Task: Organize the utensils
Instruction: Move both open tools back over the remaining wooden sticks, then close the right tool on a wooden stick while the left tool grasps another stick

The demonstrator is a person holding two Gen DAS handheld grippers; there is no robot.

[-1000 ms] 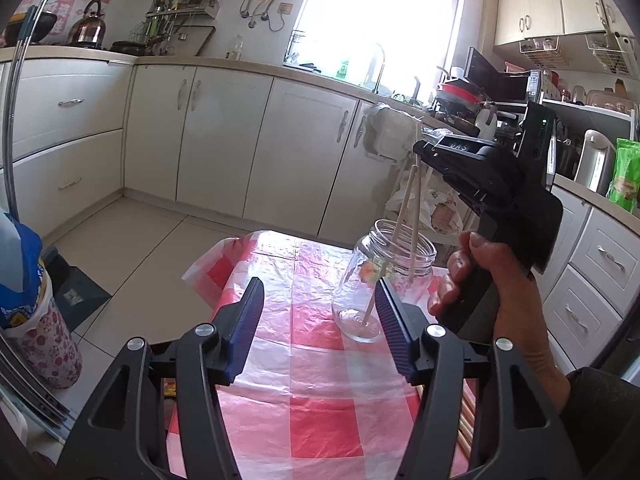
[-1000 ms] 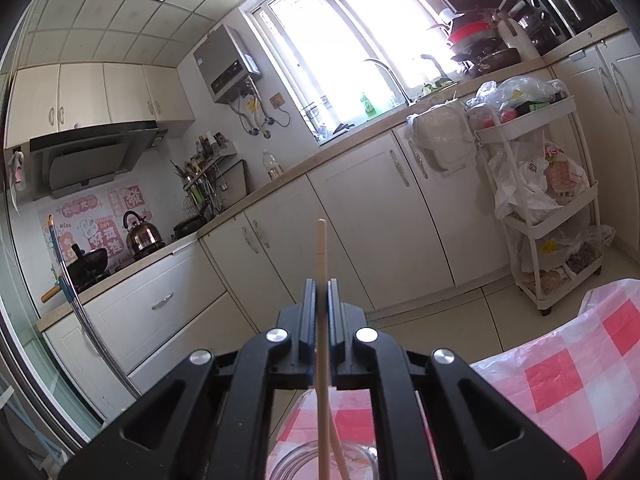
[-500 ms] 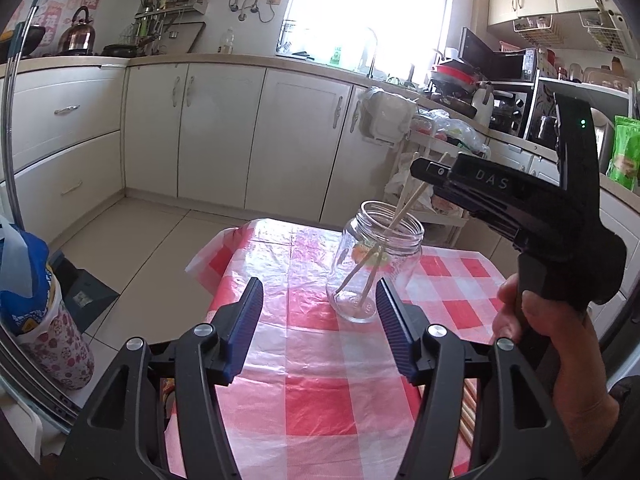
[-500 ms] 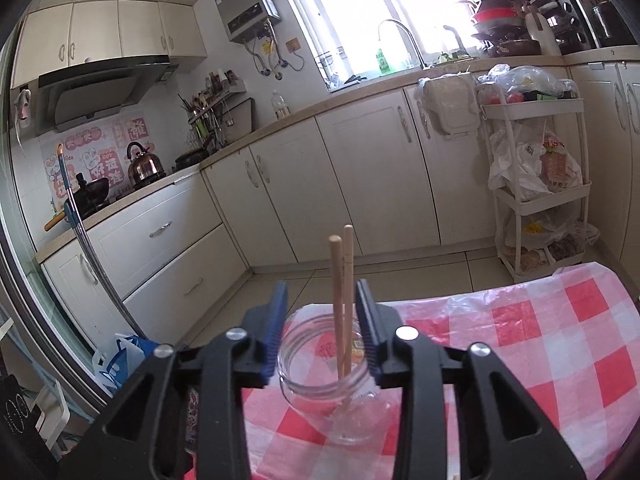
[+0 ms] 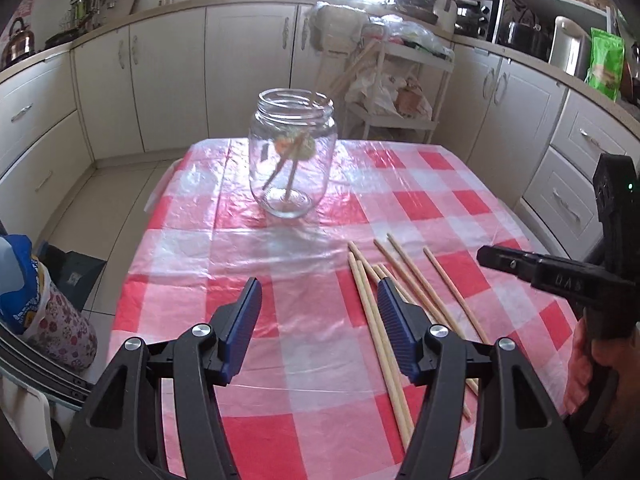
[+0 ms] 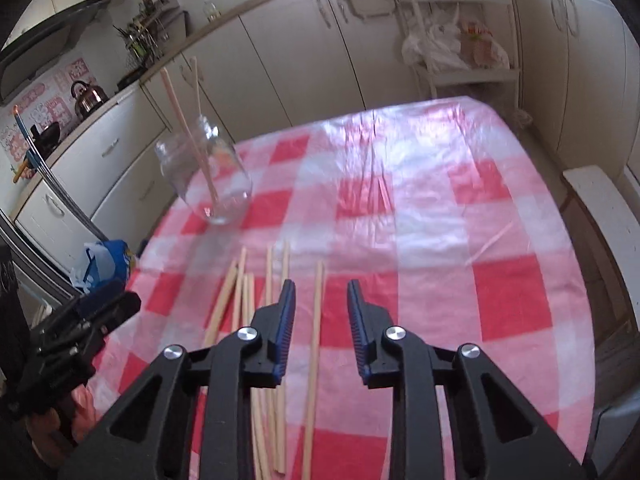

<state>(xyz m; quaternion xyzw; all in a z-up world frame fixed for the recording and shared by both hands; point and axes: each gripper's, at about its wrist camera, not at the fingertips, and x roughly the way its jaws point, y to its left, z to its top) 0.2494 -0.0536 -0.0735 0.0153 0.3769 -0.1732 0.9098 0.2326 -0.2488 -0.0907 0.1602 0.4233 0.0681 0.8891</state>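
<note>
Right claw (image 6: 320,296), bottom centre of its view, is narrowing on nothing, over loose chopsticks (image 6: 316,320) on the checked worktop (image 6: 500,300). Left claw (image 5: 318,300) gapes moderately, empty. Upper left, the glass jar (image 6: 208,172) holds two chopsticks.

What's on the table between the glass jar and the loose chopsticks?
Nothing: only bare checked tablecloth separates the glass jar from the loose chopsticks. Both wrist views show this. Two chopsticks stand in the jar.
</note>
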